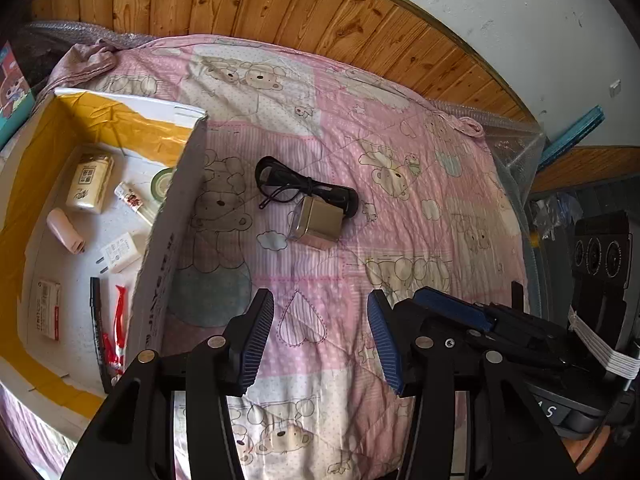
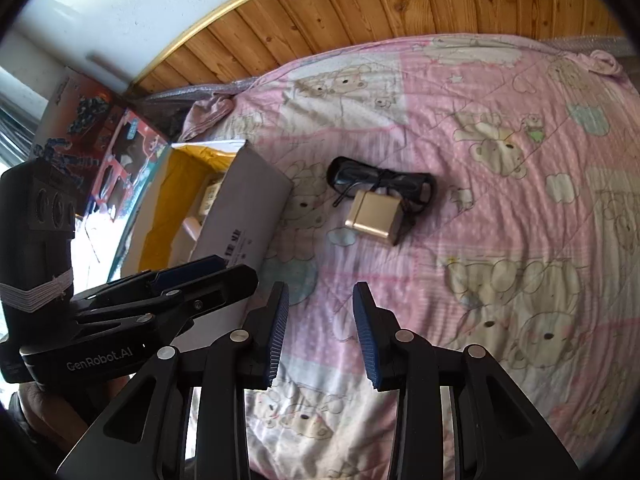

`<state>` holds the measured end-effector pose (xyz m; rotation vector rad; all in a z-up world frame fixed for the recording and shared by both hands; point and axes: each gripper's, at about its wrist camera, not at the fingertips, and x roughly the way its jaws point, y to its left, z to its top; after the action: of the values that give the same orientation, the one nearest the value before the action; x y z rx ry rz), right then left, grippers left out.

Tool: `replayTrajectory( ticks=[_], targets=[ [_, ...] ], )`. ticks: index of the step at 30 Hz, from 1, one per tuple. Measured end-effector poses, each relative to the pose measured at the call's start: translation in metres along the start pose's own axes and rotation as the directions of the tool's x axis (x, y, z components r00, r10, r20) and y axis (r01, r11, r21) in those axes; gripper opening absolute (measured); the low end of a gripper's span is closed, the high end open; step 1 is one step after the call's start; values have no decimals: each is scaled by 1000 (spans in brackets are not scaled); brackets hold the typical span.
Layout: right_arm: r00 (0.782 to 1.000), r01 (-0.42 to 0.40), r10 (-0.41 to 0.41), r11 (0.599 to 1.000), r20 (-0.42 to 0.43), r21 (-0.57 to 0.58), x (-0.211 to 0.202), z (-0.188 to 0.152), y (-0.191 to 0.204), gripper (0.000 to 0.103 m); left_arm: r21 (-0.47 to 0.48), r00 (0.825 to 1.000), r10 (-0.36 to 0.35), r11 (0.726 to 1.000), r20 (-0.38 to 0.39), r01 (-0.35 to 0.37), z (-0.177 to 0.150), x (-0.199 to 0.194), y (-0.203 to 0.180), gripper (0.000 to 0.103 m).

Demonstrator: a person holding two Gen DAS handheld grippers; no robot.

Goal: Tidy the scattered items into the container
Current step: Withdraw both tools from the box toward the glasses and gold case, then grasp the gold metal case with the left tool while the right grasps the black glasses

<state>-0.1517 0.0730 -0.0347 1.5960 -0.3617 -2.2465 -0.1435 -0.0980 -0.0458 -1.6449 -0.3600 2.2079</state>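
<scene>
A gold metal box [image 1: 318, 220] [image 2: 374, 216] lies on the pink quilt, touching a coiled black cable bundle [image 1: 304, 186] [image 2: 380, 180] just behind it. To their left stands a cardboard box [image 1: 176, 216] [image 2: 236, 216] lined with yellow tape, holding several small items: a cream pack [image 1: 89, 182], a white charger [image 1: 120, 251], a black pen [image 1: 100, 332] and a red wrapper [image 1: 119, 326]. My left gripper [image 1: 320, 332] is open and empty, short of the gold box. My right gripper [image 2: 320, 320] is open and empty too, hovering over the quilt.
The pink bear-print quilt [image 1: 400, 184] [image 2: 520, 160] covers the bed, with a wooden panel wall [image 1: 280, 4] [image 2: 400, 4] behind. Toy boxes [image 2: 112, 136] stand past the cardboard box. Each view shows the other gripper [image 1: 520, 332] [image 2: 160, 300] at its side.
</scene>
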Motion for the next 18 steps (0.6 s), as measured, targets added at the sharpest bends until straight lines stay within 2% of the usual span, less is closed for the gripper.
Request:
replayTrajectory(
  ticks=[5,11,15,18],
  targets=[
    [999,35,-36,999,-15,-28,0,27,-30,37,-2,999,1,1000,-36,-1,17,34,-11,55],
    [995,30,-42,991,-87,-132,27,65,-47,37,19,997,36,999,-75,-35,29,88,-14,56],
    [987,24,-64,966,-145,-257,57,88,-47,37,16,997,54,998,-63,-53,34,113,-11,56],
    [978,10,-84,933,-190,-359,83,104,-44,37,24,997,66,998,-43,-65,39,125,-11,56]
  ],
)
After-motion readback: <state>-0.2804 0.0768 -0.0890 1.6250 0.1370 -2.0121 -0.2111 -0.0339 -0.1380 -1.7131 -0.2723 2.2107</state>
